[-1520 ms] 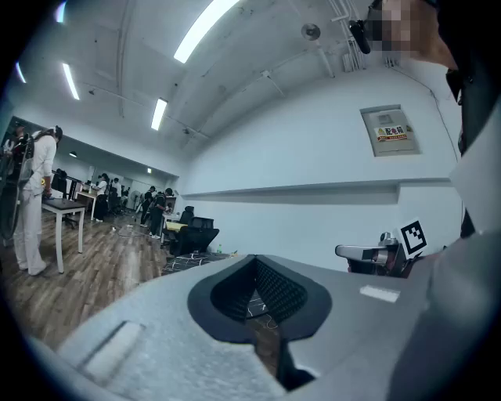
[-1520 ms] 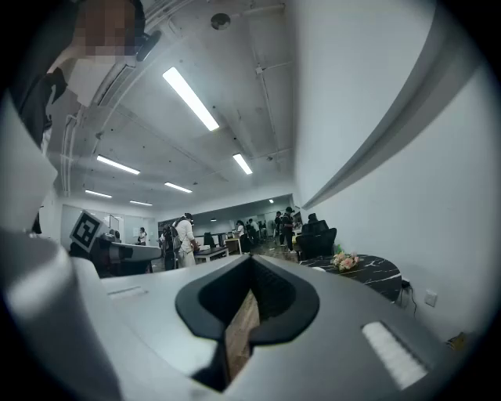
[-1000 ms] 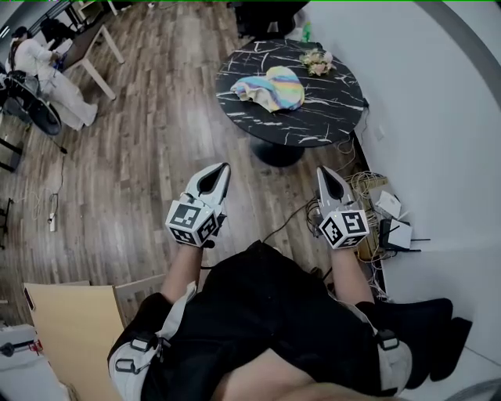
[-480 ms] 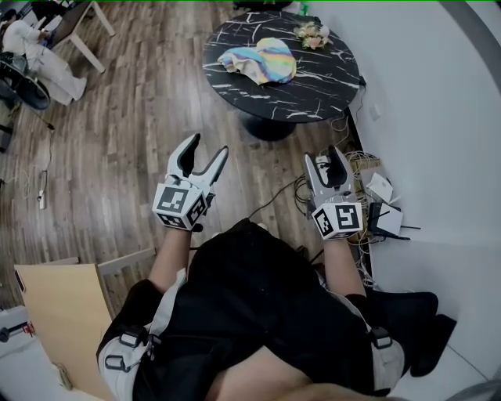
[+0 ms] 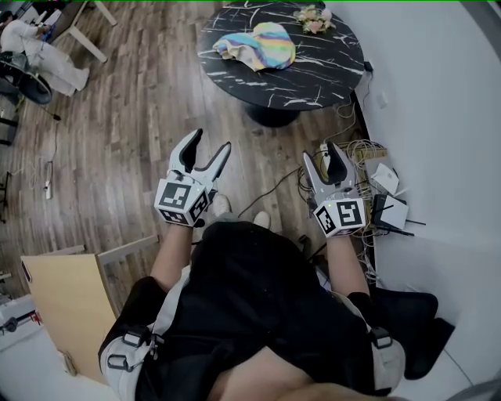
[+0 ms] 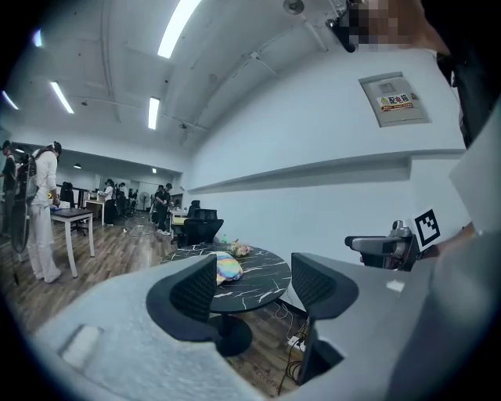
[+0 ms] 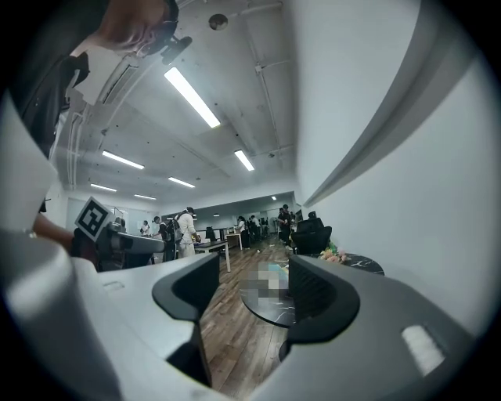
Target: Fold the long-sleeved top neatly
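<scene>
The long-sleeved top [image 5: 257, 45], in pastel rainbow stripes, lies crumpled on a round black marble table [image 5: 313, 74] at the top of the head view, well ahead of both grippers. My left gripper [image 5: 210, 143] and right gripper [image 5: 321, 154] hang side by side over the wooden floor and point at the table. Both have just been opening their jaws, and nothing is between them. In the left gripper view the top [image 6: 228, 269] shows between the spread jaws of the left gripper [image 6: 254, 280]. The right gripper [image 7: 250, 286] frames the table [image 7: 270, 312], where the top is blurred.
A small bunch of flowers [image 5: 313, 17] sits at the table's far side. Tangled cables and white boxes [image 5: 389, 205] lie along the white wall at right. A wooden board [image 5: 66, 305] stands at lower left. People at desks [image 5: 35, 55] are far off at upper left.
Both grippers went from shut to wide open. Both hands moved forward and slightly down, and the table slid toward the top of the head view.
</scene>
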Motion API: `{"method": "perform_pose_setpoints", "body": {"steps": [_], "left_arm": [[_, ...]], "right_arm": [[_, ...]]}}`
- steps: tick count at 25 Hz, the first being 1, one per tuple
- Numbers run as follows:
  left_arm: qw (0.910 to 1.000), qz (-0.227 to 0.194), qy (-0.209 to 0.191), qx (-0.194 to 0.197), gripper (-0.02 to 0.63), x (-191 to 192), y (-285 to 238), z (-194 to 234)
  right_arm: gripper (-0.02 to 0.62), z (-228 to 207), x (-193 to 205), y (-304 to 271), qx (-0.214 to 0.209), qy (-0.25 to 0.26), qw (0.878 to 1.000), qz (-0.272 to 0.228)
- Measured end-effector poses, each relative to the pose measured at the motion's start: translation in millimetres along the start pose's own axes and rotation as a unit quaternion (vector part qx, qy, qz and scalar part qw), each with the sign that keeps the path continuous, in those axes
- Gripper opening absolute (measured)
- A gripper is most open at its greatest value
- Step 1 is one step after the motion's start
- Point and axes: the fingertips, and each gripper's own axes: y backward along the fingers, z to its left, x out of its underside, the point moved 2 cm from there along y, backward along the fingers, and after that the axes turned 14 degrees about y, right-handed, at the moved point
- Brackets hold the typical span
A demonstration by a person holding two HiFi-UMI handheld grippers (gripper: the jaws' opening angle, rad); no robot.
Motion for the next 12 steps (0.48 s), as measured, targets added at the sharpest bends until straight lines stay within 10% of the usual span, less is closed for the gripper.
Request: {"method": "perform_pose_setpoints", "body": {"steps": [12], "left_arm": [[0.9995,0.027,0.014,0.001,0.304,11,-45,52]], "right_arm": [[0.262,-13,22,-48,0.006,0.002,0.999,0.033]]}}
